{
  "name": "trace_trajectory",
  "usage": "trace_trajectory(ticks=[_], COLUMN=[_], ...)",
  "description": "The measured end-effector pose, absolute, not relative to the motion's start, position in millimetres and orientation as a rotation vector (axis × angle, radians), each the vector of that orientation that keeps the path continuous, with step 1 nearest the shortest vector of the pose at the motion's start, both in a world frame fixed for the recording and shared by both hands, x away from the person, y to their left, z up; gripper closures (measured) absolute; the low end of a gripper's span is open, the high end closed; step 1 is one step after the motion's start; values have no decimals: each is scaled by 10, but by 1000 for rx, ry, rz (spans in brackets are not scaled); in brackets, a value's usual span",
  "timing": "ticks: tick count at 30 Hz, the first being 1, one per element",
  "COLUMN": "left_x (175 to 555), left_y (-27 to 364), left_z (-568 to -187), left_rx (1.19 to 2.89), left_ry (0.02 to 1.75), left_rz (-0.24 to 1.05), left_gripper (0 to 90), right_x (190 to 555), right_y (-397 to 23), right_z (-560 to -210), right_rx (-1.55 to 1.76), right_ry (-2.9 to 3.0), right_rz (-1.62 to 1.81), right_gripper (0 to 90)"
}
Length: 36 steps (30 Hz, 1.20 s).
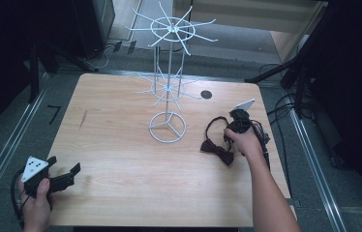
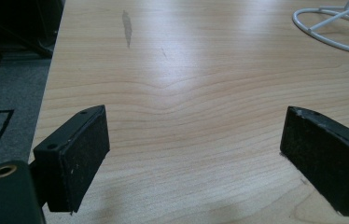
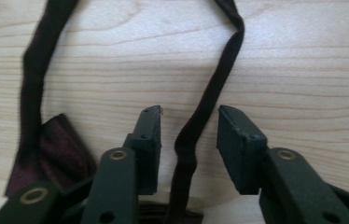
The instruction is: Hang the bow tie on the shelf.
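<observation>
Right tongs (image 3: 189,140) sit low in the right gripper view with a small gap between the two black pads. One dark strap (image 3: 200,116) of the bow tie (image 1: 218,151) runs up between them, and the pads do not squeeze it. That bow tie lies flat on the desk (image 1: 121,159) at the right of the high view, just beside the hand (image 1: 244,142). Left tongs (image 2: 196,154) are spread wide over bare wood, holding nothing, at the lower left corner of the high view. Farther up, near the middle, stands a white wire rack (image 1: 168,72).
</observation>
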<state>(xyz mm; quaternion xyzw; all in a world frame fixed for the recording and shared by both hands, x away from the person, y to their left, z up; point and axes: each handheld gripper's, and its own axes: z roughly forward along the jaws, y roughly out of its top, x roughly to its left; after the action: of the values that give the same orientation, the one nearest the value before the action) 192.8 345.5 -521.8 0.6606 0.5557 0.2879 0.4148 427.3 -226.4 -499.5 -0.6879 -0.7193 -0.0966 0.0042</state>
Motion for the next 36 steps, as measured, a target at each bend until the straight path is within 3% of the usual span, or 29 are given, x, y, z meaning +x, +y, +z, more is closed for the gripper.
trace_trajectory(ticks=[8, 14, 36], left_x=[1927, 1926, 1925], left_y=[3450, 3451, 3447], left_z=[-5217, -5216, -5216], left_rx=[1662, 1663, 1664], left_ry=[1397, 1395, 1396], left_rz=[721, 721, 723], left_gripper=[88, 89, 89], right_x=[4271, 4236, 3766], right_y=[-2256, -2246, -2245], right_z=[-5043, -5006, -4277], right_rx=[-2138, -2141, -2160], right_ry=[-2254, -2284, -2500], right_rz=[-273, -349, -1269], right_gripper=[900, 900, 900])
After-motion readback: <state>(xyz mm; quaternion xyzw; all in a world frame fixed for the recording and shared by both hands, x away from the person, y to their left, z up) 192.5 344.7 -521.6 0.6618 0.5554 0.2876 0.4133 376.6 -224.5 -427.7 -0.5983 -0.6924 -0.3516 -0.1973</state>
